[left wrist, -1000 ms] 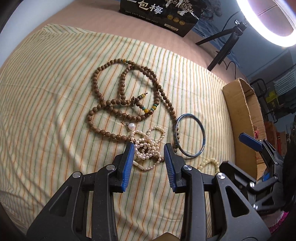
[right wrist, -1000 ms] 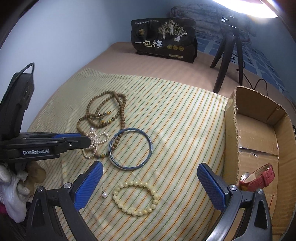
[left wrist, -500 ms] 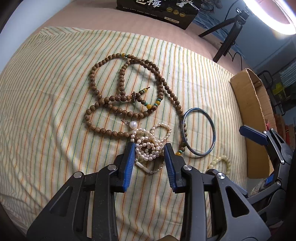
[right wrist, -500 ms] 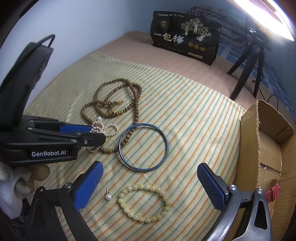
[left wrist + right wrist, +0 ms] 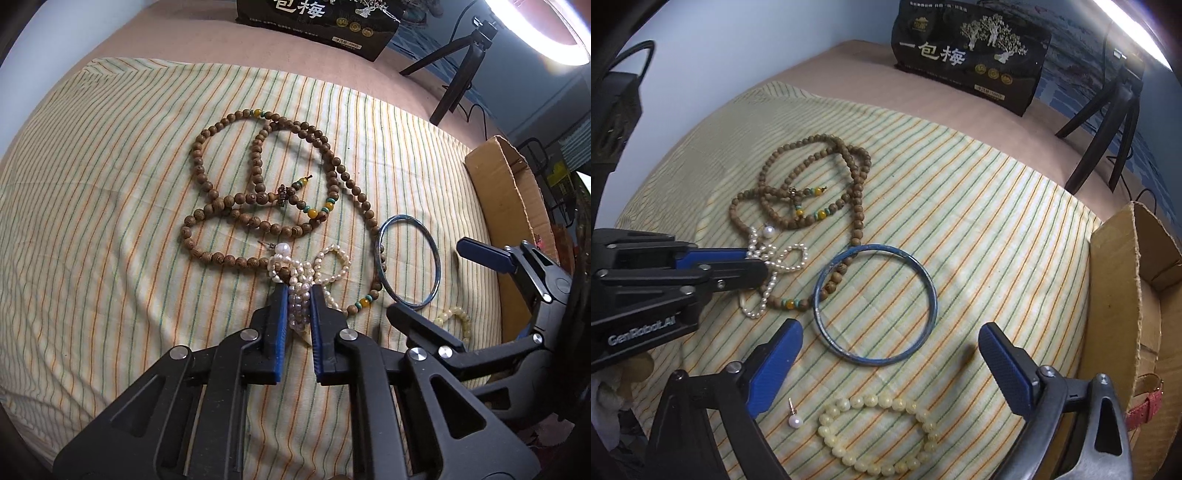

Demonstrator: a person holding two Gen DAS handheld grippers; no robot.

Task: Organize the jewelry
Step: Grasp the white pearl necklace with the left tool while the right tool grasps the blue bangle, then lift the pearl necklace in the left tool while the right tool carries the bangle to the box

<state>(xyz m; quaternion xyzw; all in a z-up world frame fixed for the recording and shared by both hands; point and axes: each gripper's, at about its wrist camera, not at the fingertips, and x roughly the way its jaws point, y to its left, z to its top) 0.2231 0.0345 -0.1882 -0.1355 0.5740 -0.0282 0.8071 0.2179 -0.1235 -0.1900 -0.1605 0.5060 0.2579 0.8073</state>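
Note:
My left gripper (image 5: 298,291) is shut on the white pearl strand (image 5: 300,295), which lies tangled over the brown wooden bead necklace (image 5: 258,177) on the striped cloth (image 5: 92,221). It shows from the side in the right wrist view (image 5: 759,269), with pearl loops (image 5: 792,258) spilling out. My right gripper (image 5: 886,347) is open and empty, hovering over the blue bangle (image 5: 875,304). A cream bead bracelet (image 5: 879,435) and a pearl stud earring (image 5: 794,421) lie below it.
A cardboard box (image 5: 1134,295) stands at the right with a red watch strap (image 5: 1145,406) inside. A black snack bag (image 5: 967,55) and a ring-light tripod (image 5: 1108,110) stand at the back of the table.
My left gripper has moved forward over the pearl strand and closed on it. My right gripper has shifted closer over the bangle, still open.

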